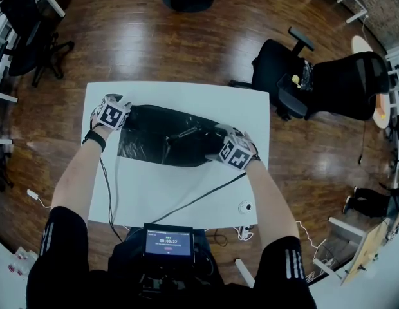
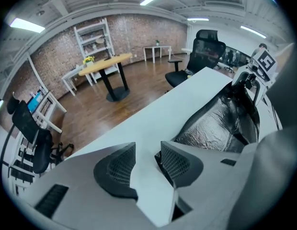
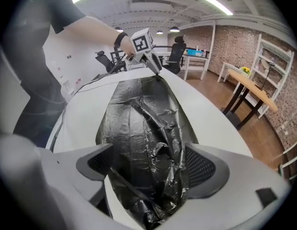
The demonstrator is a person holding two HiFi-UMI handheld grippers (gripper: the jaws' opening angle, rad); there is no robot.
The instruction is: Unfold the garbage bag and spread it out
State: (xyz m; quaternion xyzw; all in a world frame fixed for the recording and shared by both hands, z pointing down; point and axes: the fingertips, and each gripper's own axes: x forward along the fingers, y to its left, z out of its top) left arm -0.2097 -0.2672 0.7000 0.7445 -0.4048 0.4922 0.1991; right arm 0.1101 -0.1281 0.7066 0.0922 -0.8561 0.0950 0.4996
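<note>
On the white table (image 1: 186, 192), toward its far edge, the garbage bag (image 1: 164, 137) lies crumpled, its long axis running from my left gripper (image 1: 111, 113) to my right gripper (image 1: 233, 152). Right jaws stand wide apart, straddling one bag end without pressing it; left jaws are apart over bare table beside the other end, holding nothing

Lower centre of the head view: small screen (image 1: 168, 242) with a timer-like row of digits, seemingly 00:00:22; smaller lettering above, too small to read.
</note>
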